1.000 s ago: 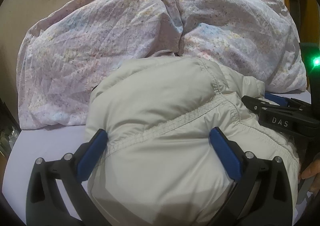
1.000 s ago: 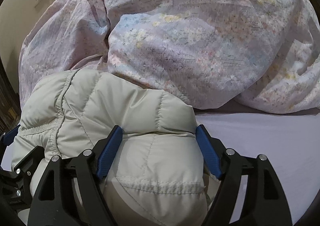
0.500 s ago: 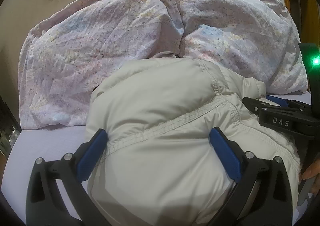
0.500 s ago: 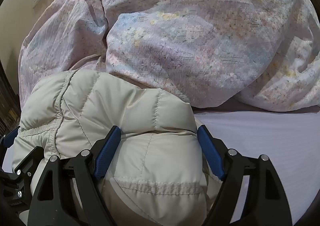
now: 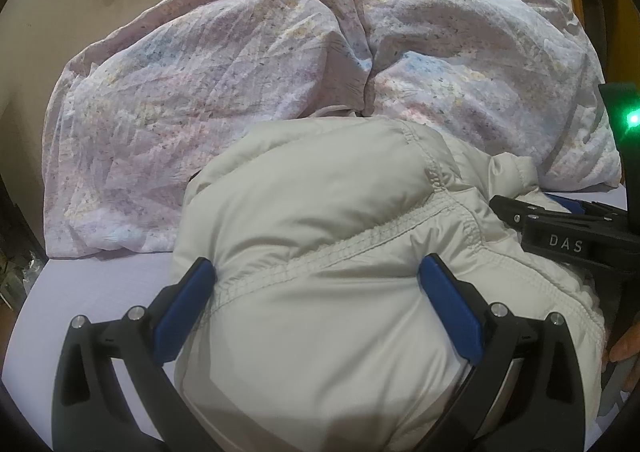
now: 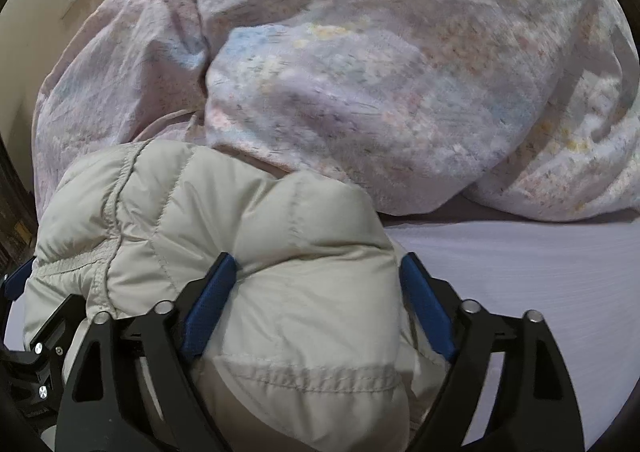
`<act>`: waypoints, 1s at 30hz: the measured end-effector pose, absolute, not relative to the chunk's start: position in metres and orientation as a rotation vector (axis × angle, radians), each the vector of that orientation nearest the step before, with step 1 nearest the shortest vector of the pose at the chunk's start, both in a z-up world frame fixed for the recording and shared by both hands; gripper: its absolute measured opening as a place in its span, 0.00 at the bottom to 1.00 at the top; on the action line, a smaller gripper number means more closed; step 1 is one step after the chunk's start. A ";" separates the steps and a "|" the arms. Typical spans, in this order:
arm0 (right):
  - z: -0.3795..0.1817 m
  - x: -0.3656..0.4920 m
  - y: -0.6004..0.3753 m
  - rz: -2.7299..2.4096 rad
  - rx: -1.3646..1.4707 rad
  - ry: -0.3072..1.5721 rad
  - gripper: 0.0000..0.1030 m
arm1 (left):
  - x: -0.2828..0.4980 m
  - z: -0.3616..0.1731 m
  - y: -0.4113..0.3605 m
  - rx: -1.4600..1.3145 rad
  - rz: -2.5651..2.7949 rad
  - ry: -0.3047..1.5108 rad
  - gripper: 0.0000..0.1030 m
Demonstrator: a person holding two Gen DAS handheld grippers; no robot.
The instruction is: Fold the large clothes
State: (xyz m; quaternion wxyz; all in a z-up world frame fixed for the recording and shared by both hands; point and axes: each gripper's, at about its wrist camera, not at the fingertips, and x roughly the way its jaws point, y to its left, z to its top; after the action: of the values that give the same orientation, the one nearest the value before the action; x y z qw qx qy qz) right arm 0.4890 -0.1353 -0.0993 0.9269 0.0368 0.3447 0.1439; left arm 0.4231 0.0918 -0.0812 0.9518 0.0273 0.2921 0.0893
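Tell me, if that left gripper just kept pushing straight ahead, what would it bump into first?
The left gripper already has the beige puffy jacket bulging between its jaws. Beyond the jacket, it would probably meet the crumpled floral duvet, though depth is hard to judge.
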 end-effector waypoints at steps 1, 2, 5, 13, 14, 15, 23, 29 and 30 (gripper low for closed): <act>-0.099 0.490 -0.137 0.287 0.078 0.711 0.88 | 0.423 -0.081 0.091 0.060 0.188 0.593 0.98; -0.099 0.490 -0.136 0.268 0.071 0.714 0.89 | 0.422 -0.080 0.090 0.062 0.191 0.592 0.98; -0.089 0.477 -0.132 0.218 0.003 0.693 0.90 | 0.417 -0.076 0.089 0.077 0.199 0.595 0.98; -0.046 0.399 -0.135 0.375 -0.015 0.576 0.87 | 0.383 -0.051 0.099 0.084 0.194 0.552 0.98; -0.046 0.395 -0.134 0.392 -0.014 0.586 0.87 | 0.384 -0.052 0.098 0.093 0.203 0.556 0.98; -0.049 0.392 -0.134 0.410 -0.013 0.605 0.86 | 0.387 -0.054 0.099 0.098 0.209 0.571 0.98; -0.089 0.401 -0.129 0.426 0.002 0.722 0.89 | 0.406 -0.075 0.106 0.005 0.190 0.634 0.98; -0.106 0.414 -0.138 0.453 0.076 0.763 0.99 | 0.409 -0.083 0.104 0.009 0.207 0.630 0.98; -0.108 0.416 -0.140 0.460 0.098 0.768 0.99 | 0.409 -0.083 0.105 0.007 0.207 0.628 0.98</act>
State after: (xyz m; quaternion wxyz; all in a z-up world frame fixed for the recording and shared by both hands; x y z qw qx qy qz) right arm 0.4156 -0.1399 -0.1080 0.9003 0.0475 0.3712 0.2225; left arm 0.4094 0.1048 -0.0825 0.9458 0.0037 0.3085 0.1017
